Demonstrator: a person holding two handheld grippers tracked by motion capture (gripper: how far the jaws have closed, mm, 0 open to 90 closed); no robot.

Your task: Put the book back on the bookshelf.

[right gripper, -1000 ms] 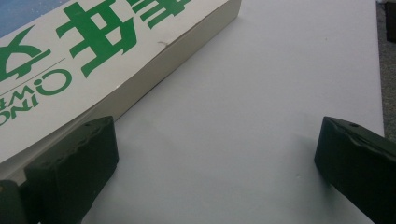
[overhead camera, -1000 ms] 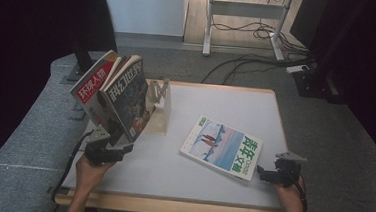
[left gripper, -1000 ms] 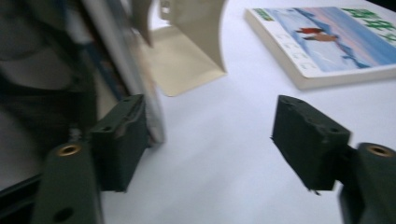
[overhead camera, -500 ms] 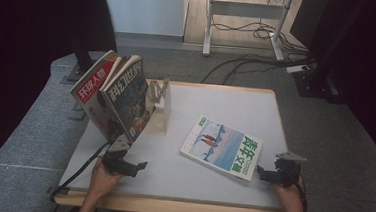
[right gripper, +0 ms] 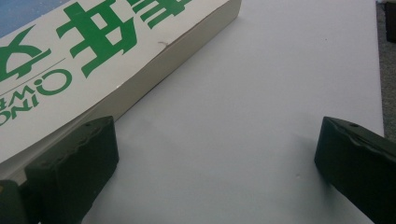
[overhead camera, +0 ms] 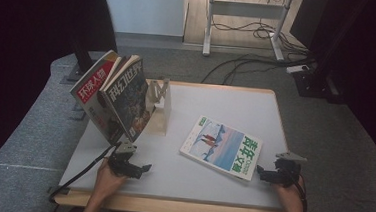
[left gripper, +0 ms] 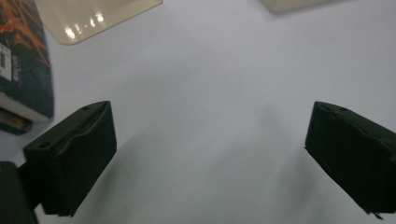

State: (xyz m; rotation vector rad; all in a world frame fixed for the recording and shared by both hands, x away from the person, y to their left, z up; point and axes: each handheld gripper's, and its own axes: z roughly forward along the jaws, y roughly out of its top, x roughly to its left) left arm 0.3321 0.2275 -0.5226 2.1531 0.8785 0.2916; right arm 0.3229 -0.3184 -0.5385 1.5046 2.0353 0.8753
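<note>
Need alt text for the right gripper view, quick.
The right claw stands open and empty over the white table. A thick magazine with green lettering lies flat at upper left, its corner just beside the left jaw.

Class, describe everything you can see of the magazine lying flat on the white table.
The magazine lies flat and closed, cover up, turned at an angle on the white table. Its glossy cover shows a pale blue picture with small figures and large green characters along the edge nearest the right gripper. In the right gripper view its cream page edges form a thick block. That gripper's open jaws sit just beside its corner; whether one jaw touches it is unclear.
</note>
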